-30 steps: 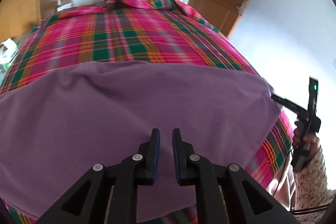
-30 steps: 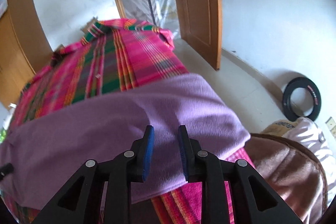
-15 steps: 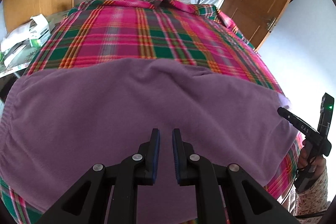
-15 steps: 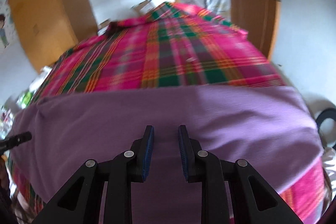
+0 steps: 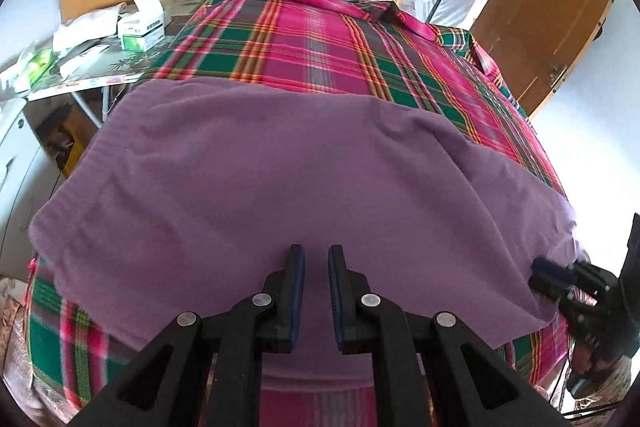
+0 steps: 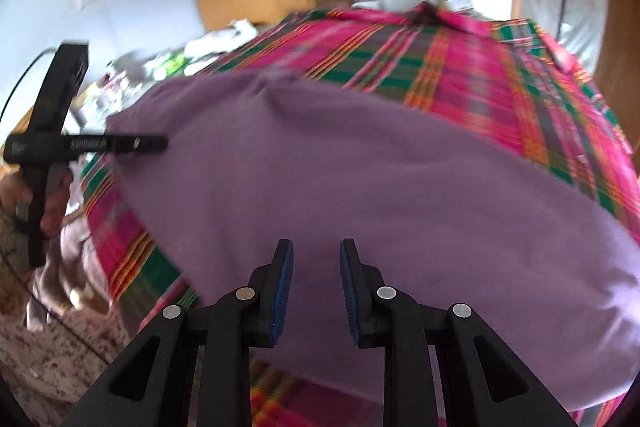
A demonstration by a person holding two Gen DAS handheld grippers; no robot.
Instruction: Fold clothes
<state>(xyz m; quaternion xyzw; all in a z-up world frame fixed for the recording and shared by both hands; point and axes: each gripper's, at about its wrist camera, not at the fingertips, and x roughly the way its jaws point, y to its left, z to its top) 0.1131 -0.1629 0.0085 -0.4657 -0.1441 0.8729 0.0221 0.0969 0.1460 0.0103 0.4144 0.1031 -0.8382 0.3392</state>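
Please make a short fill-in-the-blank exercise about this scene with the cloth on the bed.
1. The garment spread out flat is ____ in colour.
2. It lies on a ____-patterned cover.
3. The left tongs hold ____.
4. The pads on the right tongs are ____.

Missing words: purple; plaid; nothing; blue

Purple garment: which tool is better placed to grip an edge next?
Right, probably: the right tool is open wider and sits at the purple garment's corner; the left tool is barely open.
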